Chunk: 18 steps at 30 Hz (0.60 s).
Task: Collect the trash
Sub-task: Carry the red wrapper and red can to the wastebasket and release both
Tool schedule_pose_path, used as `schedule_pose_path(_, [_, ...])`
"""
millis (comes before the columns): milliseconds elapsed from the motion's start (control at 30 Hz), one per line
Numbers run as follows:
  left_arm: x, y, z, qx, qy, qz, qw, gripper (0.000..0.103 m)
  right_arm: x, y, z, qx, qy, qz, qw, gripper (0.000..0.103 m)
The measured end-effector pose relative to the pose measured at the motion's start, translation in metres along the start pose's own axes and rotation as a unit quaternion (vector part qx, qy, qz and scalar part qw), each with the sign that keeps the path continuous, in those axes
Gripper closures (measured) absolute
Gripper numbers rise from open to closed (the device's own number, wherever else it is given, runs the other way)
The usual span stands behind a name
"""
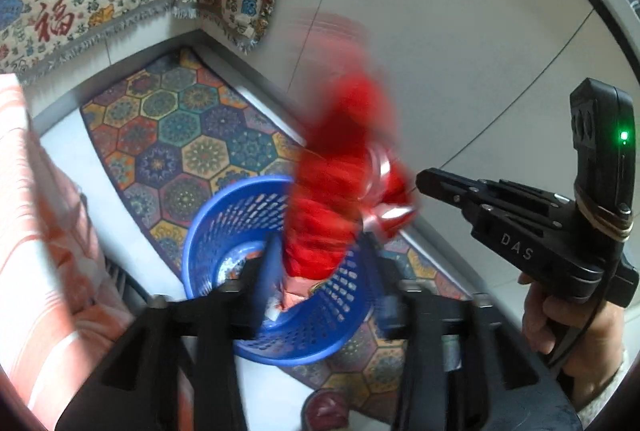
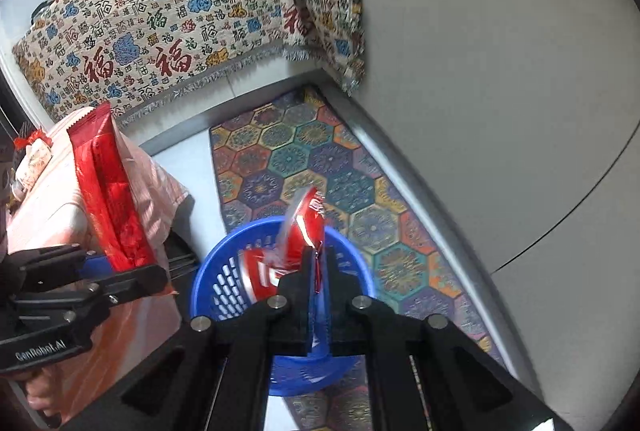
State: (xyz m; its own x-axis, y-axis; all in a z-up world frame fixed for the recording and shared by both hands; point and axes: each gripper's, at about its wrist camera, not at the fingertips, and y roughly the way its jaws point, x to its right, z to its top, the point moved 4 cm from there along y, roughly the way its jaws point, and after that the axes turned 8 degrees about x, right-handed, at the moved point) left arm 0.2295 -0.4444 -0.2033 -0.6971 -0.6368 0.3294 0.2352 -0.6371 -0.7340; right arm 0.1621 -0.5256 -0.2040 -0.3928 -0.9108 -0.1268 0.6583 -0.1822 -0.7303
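Right wrist view: blue basket (image 2: 224, 287) on patterned rug (image 2: 304, 159); fingers (image 2: 318, 271) pinch a red wrapper (image 2: 304, 227).

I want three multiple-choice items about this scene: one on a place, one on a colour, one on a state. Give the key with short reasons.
1. The red-and-white crumpled wrapper in the right gripper is held over:
A) the blue perforated plastic basket
B) a sink
C) a shelf

2. The long foil packet is:
A) green
B) red
C) black

3. The right gripper is:
A) wide open
B) out of view
C) shut on the wrapper

Key:
1 A, the basket's mouth shows just behind the wrapper.
2 B, its foil is plainly red.
3 C, both fingers pinch the wrapper's edge.
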Motion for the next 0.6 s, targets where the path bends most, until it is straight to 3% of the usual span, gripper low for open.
schedule_pose_path(33, [0.001,0.0,0.0,0.003,0.004,0.002,1.0,0.04,0.001,0.005,-0.001,-0.003,0.008,0.005,1.0,0.097])
schedule_pose_path(200, [0.001,-0.002,0.001,0.017,0.006,0.008,0.9998,0.035,0.002,0.008,-0.002,-0.007,0.011,0.011,1.0,0.097])
schedule_pose_path(233, [0.0,-0.005,0.002,0.022,0.004,0.011,0.9997,0.035,0.002,0.006,-0.001,-0.002,0.009,0.007,1.0,0.092])
schedule_pose_path(333, [-0.003,-0.015,0.003,0.035,0.001,0.019,0.9992,0.035,0.003,-0.003,0.004,0.017,0.013,0.0,1.0,0.057])
schedule_pose_path(600, [-0.013,-0.084,0.002,0.093,0.003,0.047,0.9945,0.033,-0.02,-0.036,0.022,0.078,-0.011,-0.001,0.997,0.056])
